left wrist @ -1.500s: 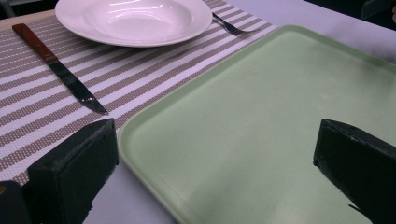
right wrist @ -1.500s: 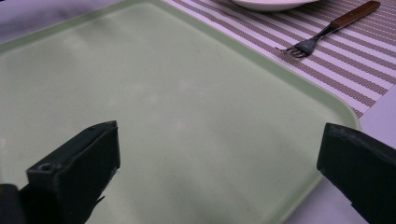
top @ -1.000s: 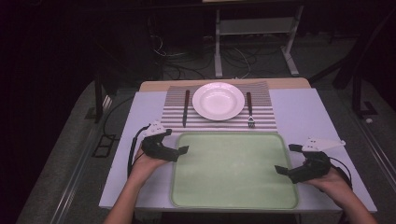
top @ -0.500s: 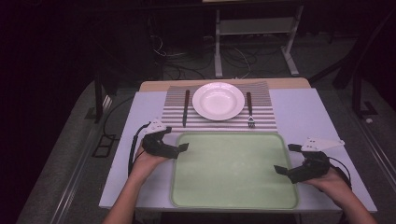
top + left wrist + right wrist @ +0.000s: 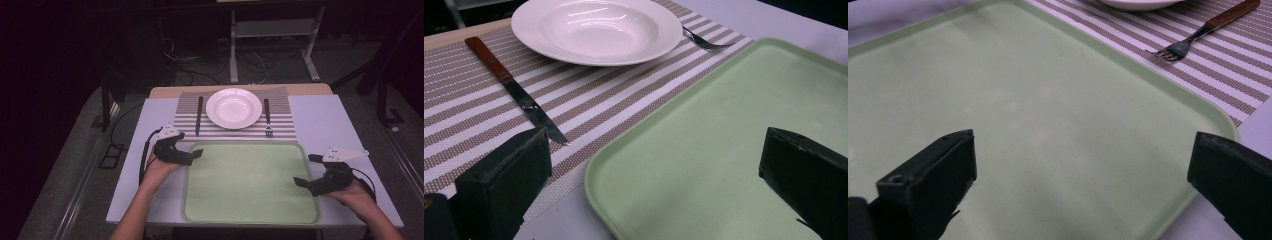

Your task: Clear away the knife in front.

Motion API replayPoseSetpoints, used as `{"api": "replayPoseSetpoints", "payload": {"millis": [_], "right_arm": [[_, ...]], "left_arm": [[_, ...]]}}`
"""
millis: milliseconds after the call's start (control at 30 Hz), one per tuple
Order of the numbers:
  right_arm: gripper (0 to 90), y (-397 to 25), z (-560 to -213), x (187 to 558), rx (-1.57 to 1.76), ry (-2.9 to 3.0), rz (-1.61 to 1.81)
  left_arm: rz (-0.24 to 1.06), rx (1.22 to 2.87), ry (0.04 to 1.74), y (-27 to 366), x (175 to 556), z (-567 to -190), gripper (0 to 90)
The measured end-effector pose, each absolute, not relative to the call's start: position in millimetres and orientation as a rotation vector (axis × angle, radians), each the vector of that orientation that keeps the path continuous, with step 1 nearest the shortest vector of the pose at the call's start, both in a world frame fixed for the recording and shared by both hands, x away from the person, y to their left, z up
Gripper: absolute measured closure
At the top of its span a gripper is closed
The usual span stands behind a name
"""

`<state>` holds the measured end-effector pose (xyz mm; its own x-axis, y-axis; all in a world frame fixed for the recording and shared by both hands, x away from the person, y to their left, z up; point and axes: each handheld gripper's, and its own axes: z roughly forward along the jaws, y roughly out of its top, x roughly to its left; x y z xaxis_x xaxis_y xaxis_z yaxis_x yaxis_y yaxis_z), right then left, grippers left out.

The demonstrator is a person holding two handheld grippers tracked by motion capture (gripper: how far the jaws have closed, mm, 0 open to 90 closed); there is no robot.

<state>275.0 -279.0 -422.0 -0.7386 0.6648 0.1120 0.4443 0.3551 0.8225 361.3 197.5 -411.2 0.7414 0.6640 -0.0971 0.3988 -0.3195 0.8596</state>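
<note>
A pale green tray (image 5: 250, 200) lies empty at the table's near side. My left gripper (image 5: 189, 144) is open at its far left corner. In the left gripper view that gripper (image 5: 656, 145) has one jaw over the striped placemat (image 5: 469, 125) and the other over the tray (image 5: 724, 150). My right gripper (image 5: 303, 169) is open at the tray's right edge. In the right gripper view it (image 5: 1083, 140) spans the tray (image 5: 1048, 100) near the far right corner. Neither holds anything.
Beyond the tray, a striped placemat (image 5: 235, 131) carries a white plate (image 5: 234, 108), with a wooden-handled knife (image 5: 199, 116) to its left and a fork (image 5: 267, 117) to its right. Bare white table (image 5: 325, 120) flanks the mat. Dark floor, cables and a metal stand lie behind.
My left gripper has crept slightly right and forward, toward the tray's far left corner. The right gripper has barely shifted. Tray, plate and cutlery have stayed put.
</note>
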Motion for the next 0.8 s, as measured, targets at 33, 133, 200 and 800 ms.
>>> {"api": "replayPoseSetpoints", "payload": {"millis": [33, 133, 200, 800], "right_arm": [[0.0, -279.0, -422.1, 275.0, 0.995, 2.378, 1.326], [0.0, -279.1, -422.0, 275.2, 0.996, 2.377, 1.329], [0.0, -279.1, -422.0, 275.2, 0.995, 2.377, 1.33], [0.0, -279.4, -422.0, 275.2, 1.002, 2.374, 1.329]], "left_arm": [[0.34, 1.954, 0.811, 197.2, 361.9, -411.1, 0.0], [0.341, 1.95, 0.812, 196.2, 364.3, -410.6, 0.0], [0.345, 1.949, 0.81, 195.3, 366.1, -410.3, 0.0], [0.361, 1.946, 0.827, 192.2, 380.7, -410.6, 0.0]]}}
